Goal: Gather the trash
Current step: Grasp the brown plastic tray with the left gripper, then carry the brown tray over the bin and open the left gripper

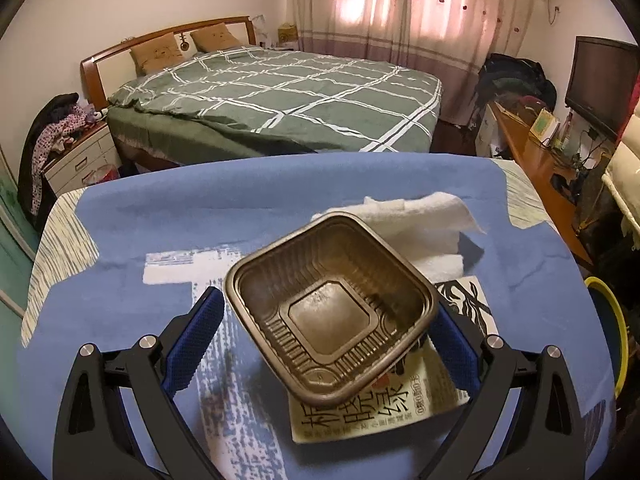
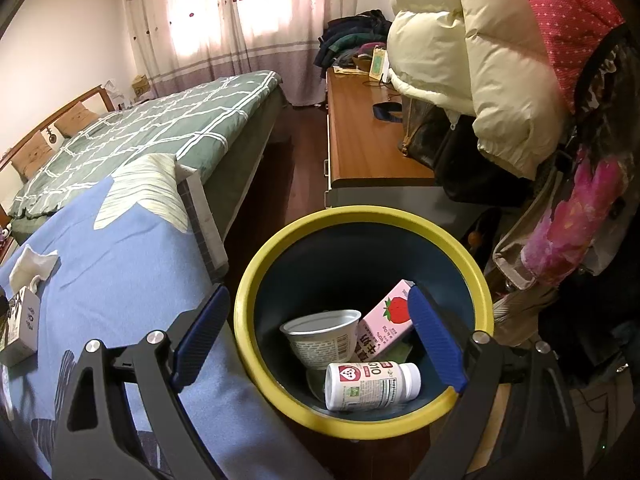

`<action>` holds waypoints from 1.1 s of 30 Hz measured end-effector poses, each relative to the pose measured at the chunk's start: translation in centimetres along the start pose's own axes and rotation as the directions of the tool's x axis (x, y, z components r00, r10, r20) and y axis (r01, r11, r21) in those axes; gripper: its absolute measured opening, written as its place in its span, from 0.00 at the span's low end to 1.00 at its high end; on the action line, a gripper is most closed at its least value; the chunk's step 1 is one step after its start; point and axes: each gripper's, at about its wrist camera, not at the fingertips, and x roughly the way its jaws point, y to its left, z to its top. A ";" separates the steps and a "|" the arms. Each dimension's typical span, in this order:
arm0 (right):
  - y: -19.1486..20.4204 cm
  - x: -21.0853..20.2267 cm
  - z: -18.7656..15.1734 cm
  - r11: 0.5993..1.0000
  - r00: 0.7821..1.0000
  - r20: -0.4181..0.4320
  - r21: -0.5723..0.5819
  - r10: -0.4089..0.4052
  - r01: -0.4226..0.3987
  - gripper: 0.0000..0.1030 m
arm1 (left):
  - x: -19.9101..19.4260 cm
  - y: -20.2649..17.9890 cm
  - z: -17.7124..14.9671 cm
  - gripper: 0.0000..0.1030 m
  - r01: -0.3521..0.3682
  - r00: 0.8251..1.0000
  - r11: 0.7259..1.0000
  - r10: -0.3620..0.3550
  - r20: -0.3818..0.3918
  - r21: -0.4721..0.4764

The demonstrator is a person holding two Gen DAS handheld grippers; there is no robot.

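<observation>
In the left wrist view, a brown plastic tray [image 1: 332,312] sits tilted between the wide-open fingers of my left gripper [image 1: 326,332], above a book [image 1: 380,404]. Whether the fingers touch the tray I cannot tell. A white crumpled tissue [image 1: 416,220] lies behind it on the blue cloth. In the right wrist view, my right gripper [image 2: 320,340] is open and empty over a yellow-rimmed bin [image 2: 360,216]. The bin holds a white cup [image 2: 324,340], a pink strawberry milk carton [image 2: 386,320] and a white bottle [image 2: 372,386].
The blue-clothed table [image 1: 160,320] stands by a green plaid bed [image 1: 280,100]. The bin's rim [image 1: 612,320] shows at the table's right edge. A wooden desk [image 2: 360,132] and hanging coats [image 2: 480,60] are behind the bin. A tissue [image 2: 30,264] and a small box [image 2: 20,328] lie on the table.
</observation>
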 end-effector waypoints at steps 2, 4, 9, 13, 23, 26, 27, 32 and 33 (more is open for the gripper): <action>0.0 0.0 0.0 1.000 1.000 0.001 0.001 0.000 0.000 0.83 | 0.0 0.0 0.1 0.84 0.005 1.000 1.000 -0.005 0.003 -0.003; 0.0 0.0 0.0 1.000 1.000 0.000 0.000 0.000 0.000 0.83 | -0.1 -0.1 0.0 0.72 0.023 1.000 1.000 -0.023 0.001 -0.012; 0.0 0.0 0.0 1.000 1.000 0.005 0.000 0.001 -0.001 0.83 | -1.4 -0.5 -0.1 0.72 0.020 0.999 1.000 -0.020 0.033 0.003; 0.1 -0.2 0.0 1.000 1.000 0.019 -0.001 0.001 -0.001 0.83 | -3.9 -1.5 -0.6 0.72 0.025 0.998 0.999 -0.027 0.062 0.033; -1.6 -4.5 -0.3 0.998 0.994 0.092 -0.047 0.050 -0.046 0.84 | -9.6 -10.2 -3.2 0.72 0.170 0.981 0.968 -0.184 0.061 0.184; -3.0 -6.1 -0.7 0.996 0.993 0.104 -0.078 0.057 -0.049 0.85 | -10.3 -13.6 -3.8 0.72 0.213 0.972 0.949 -0.230 0.050 0.231; -3.5 -6.6 -0.8 0.995 0.992 0.111 -0.090 0.052 -0.042 0.85 | -10.4 -15.0 -3.9 0.72 0.229 0.968 0.942 -0.248 0.045 0.246; -6.1 -8.4 -0.4 0.993 0.989 0.129 -0.101 0.070 -0.057 0.86 | -10.3 -21.5 -4.6 0.72 0.299 0.950 0.904 -0.311 -0.009 0.307; -6.7 -8.7 -0.3 0.993 0.988 0.136 -0.102 0.067 -0.053 0.86 | -10.2 -22.8 -4.8 0.72 0.309 0.947 0.895 -0.320 -0.017 0.322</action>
